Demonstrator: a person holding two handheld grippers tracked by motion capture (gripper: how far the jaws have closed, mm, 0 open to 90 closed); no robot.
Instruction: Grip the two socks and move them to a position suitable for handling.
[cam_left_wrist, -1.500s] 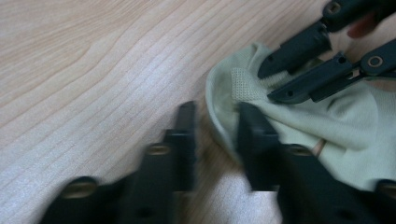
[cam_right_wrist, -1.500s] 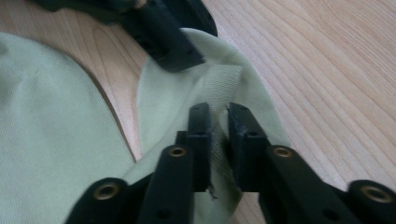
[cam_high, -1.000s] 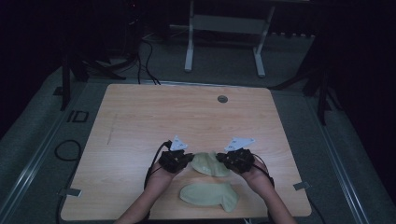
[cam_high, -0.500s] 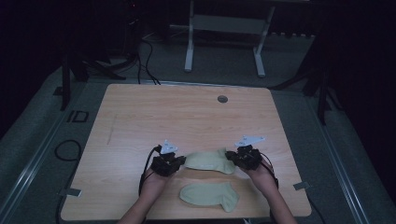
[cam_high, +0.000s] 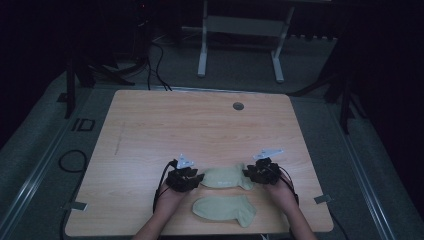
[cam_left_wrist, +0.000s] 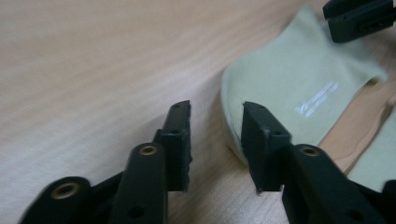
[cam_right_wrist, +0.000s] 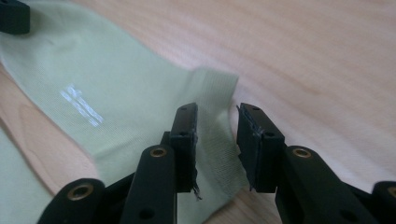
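You have just laid the pale green cotton sock (cam_high: 227, 177) flat; the jaws of both the left gripper (cam_left_wrist: 215, 122) and right gripper (cam_right_wrist: 214, 122) have just been opening, released. Next, lift clear.

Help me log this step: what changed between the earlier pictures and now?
The far sock, bunched between the grippers a second ago, was drawn out flat on the table. The left gripper and right gripper have just been opening, releasing its two ends; the right still straddles the cuff. The near sock stayed put.
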